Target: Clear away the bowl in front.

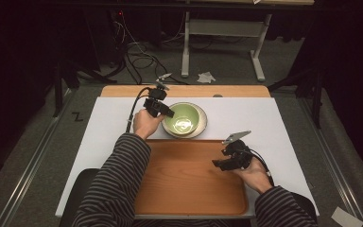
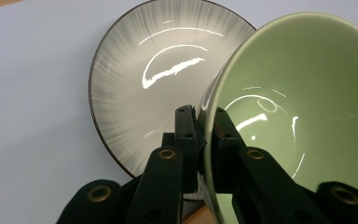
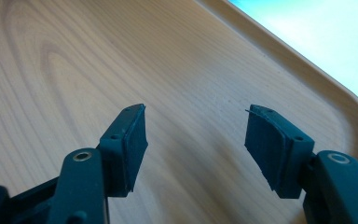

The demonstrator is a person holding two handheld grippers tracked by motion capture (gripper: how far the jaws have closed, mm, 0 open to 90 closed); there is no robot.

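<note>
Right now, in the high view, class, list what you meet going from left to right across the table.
Left hand-held gripper → green bowl → right hand-held gripper.

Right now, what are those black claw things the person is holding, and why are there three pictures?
They are grabbing tools, one in each hand. Each has two black jaws that squeeze together.

One picture is taken from above the table. The other two come from small cameras riding on the tools, looking along the jaws.

On the white table lie a wooden tray and a grey streaky plate. The left gripper pinches the rim of a green bowl, which is tilted over the plate. The right gripper is open and holds nothing; it is above the tray.
</note>
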